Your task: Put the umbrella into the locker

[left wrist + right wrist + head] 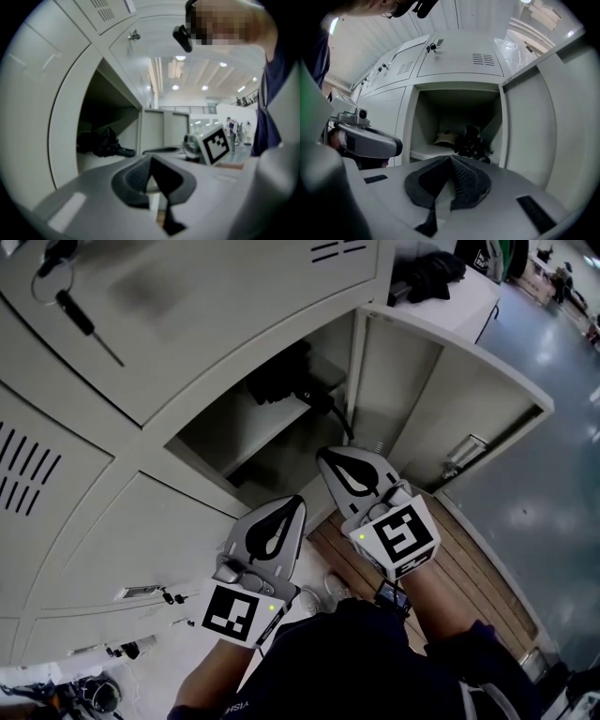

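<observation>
The black folded umbrella (281, 381) lies on the shelf (248, 432) inside the open locker compartment, its handle pointing toward the opening. It also shows in the left gripper view as the umbrella (101, 143) and in the right gripper view as the umbrella (469, 139). My right gripper (328, 457) hovers just outside the compartment's lower edge, shut and holding nothing; its jaws meet in its own view (451, 158). My left gripper (286, 507) hangs lower and to the left, in front of the locker below, jaws together and empty (151, 159).
The locker door (487, 409) stands swung open to the right. Keys (56, 287) hang from the door above, and more keys (169, 596) from the lower doors. A tan object (446, 137) lies on the shelf beside the umbrella. A wooden floor strip (469, 568) runs under the door.
</observation>
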Tool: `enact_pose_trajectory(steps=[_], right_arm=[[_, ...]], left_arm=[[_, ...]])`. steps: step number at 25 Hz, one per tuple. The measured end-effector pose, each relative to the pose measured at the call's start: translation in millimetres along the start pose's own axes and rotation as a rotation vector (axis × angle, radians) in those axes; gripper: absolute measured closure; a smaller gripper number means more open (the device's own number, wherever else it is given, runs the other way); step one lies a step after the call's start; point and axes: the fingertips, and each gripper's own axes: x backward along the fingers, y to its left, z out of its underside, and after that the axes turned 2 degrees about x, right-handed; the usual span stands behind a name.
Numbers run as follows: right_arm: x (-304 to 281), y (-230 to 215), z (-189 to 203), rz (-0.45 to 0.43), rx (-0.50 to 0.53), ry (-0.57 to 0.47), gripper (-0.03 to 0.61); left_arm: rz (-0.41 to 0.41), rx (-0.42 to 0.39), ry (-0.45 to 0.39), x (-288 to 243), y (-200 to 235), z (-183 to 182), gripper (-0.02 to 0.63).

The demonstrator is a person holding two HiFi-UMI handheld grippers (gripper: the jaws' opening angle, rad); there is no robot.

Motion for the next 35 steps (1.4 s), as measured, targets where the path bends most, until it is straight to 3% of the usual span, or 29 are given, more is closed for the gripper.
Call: enact_pose_trajectory(steps=[11,16,30,35], right_arm=[[15,8,38,-0.033,-0.031,0.109,0.572],[17,7,37,-0.050,-0.026,0.076,0.572],[31,-8,40,-0.089,-0.019,0.103,0.572],[37,-19,37,-0.076,-0.020,0.044,0.572]], left_arm=[[-0.010,0.020,-0.013,-5,1,-1,0.611],[-0.025,0.026,-0.018,-9,2,-2,0.611],[-0.048,0.005,0.000,-27,-13,2,0.611],[-0.053,0.006,-0.003,-36,-22,1,0.611]])
